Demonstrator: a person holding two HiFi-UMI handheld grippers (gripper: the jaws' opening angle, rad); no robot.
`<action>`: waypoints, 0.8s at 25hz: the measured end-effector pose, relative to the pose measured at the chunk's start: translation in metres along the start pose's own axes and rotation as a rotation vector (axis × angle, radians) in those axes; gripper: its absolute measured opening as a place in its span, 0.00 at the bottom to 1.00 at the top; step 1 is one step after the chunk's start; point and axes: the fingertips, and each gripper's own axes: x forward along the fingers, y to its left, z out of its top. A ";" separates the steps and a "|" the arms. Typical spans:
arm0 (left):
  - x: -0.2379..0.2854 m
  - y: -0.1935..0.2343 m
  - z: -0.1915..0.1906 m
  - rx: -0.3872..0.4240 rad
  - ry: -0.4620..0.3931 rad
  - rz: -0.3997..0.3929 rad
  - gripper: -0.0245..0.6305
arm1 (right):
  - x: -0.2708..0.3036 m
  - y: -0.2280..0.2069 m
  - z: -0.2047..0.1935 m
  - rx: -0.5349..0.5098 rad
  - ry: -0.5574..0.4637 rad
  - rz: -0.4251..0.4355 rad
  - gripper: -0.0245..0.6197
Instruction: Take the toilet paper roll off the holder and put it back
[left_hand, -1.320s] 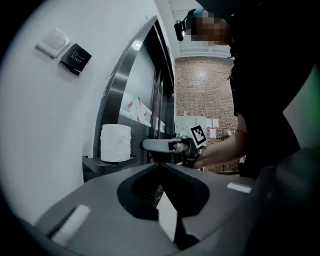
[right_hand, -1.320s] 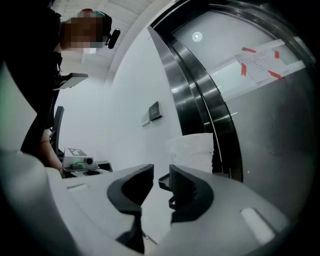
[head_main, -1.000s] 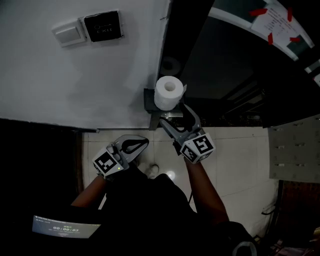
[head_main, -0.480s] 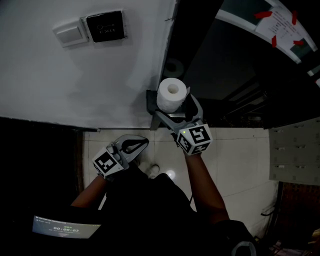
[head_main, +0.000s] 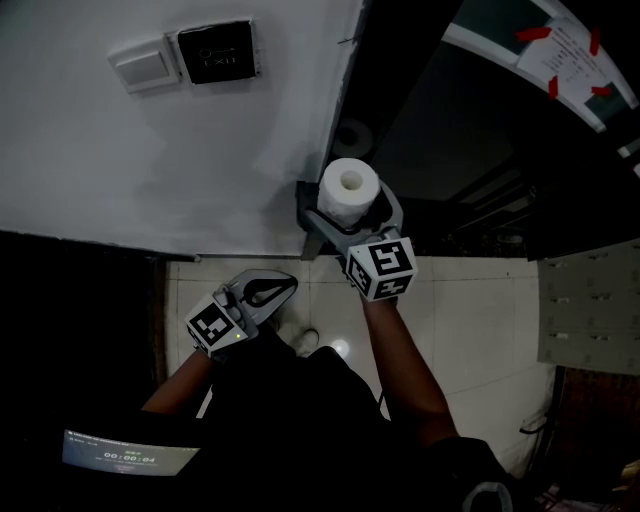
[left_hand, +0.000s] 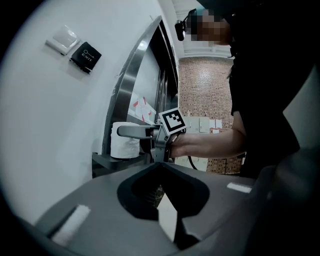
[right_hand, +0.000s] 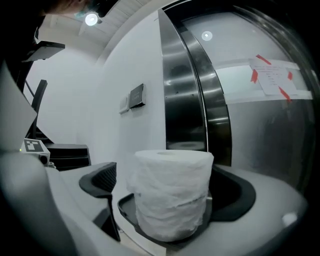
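A white toilet paper roll (head_main: 348, 192) stands upright on a small dark holder shelf (head_main: 304, 200) fixed at the wall's corner. My right gripper (head_main: 352, 220) reaches up to it, open wide, with one jaw on each side of the roll. In the right gripper view the roll (right_hand: 172, 165) fills the middle on the holder tray (right_hand: 125, 209), and a gap shows between it and the left pad (right_hand: 100, 181). My left gripper (head_main: 262, 290) hangs lower left, shut and holding nothing. From the left gripper view the roll (left_hand: 122, 142) shows beyond the right gripper's finger (left_hand: 136, 131).
A white switch (head_main: 140, 65) and a black exit plate (head_main: 215, 52) are on the white wall to the upper left. A steel door frame (right_hand: 182, 100) rises right behind the holder. A taped paper notice (head_main: 560, 45) hangs at the upper right. Tiled floor (head_main: 480, 300) lies below.
My right gripper has moved up to the roll, so that its jaws now stand on either side of it. The left gripper has stayed where it was.
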 end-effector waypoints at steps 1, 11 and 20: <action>-0.001 0.001 -0.001 0.005 -0.001 -0.002 0.04 | 0.002 -0.001 -0.003 -0.006 0.022 -0.011 0.92; -0.002 0.000 -0.003 0.010 -0.001 -0.005 0.04 | 0.010 -0.014 -0.016 -0.013 0.111 -0.083 0.74; -0.003 0.000 -0.004 0.018 -0.005 -0.009 0.04 | 0.004 -0.014 -0.012 -0.002 0.078 -0.065 0.73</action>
